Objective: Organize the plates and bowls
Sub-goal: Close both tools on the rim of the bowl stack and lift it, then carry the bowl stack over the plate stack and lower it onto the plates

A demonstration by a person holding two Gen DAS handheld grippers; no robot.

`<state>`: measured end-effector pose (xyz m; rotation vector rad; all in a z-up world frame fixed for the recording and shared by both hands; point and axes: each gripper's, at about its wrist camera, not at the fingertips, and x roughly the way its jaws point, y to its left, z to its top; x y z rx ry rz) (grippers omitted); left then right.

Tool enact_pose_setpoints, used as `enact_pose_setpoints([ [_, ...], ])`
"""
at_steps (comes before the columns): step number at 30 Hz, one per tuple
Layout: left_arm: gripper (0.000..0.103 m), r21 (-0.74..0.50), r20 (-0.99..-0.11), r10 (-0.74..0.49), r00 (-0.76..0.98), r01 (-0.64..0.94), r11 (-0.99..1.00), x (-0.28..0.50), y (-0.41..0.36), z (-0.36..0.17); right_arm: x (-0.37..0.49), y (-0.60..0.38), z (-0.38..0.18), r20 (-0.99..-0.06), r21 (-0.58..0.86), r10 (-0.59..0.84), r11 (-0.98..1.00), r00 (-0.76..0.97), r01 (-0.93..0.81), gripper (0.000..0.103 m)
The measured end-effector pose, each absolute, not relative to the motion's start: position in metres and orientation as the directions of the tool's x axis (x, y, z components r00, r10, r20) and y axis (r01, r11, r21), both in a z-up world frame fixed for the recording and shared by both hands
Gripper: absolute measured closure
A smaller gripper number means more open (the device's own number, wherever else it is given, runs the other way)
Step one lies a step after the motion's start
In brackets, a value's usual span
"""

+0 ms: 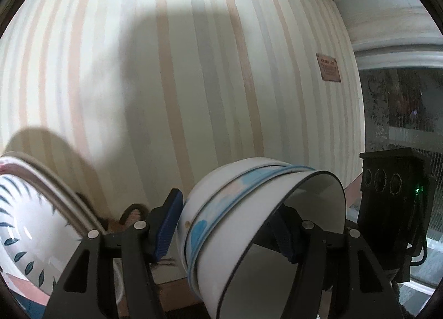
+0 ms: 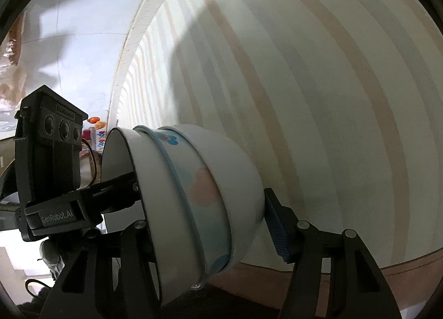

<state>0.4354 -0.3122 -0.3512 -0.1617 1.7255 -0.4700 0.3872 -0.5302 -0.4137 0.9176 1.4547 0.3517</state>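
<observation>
A nested stack of three white bowls [image 1: 249, 224], the middle one with blue and pink marks, is held on its side in the air. My left gripper [image 1: 229, 224] is shut on the stack: one blue pad [image 1: 169, 224] presses the outer bowl's base, the other finger sits inside the black-rimmed bowl. In the right wrist view the same stack [image 2: 193, 202] sits between my right gripper's [image 2: 205, 224] fingers, its blue pad [image 2: 277, 230] against the base. A white plate with blue leaf print [image 1: 30, 224] stands at the left.
A striped wall [image 1: 193, 83] fills the background close ahead. A wooden surface edge [image 2: 360, 272] runs along its foot. The other gripper's black camera block [image 1: 393, 202] shows at the right, and in the right wrist view [image 2: 49, 152] at the left.
</observation>
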Motion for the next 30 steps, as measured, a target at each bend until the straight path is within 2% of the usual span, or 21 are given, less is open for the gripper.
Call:
enact_pose_setpoints([
  [18,0.044,-0.387,-0.917,-0.373,-0.139,0.083,0.918,0.434,-0.204,-0.306,0.408,-0.442,-0.371,-0.656,0.746,0.748,0.624,0.099,0.231,0.041],
  [30,0.044,-0.372,-0.922,-0.372,-0.106,-0.018,0.928,0.428,-0.114,-0.313,0.403,-0.337,-0.370,-0.642,0.757,0.766,0.631,0.017,0.169,0.041],
])
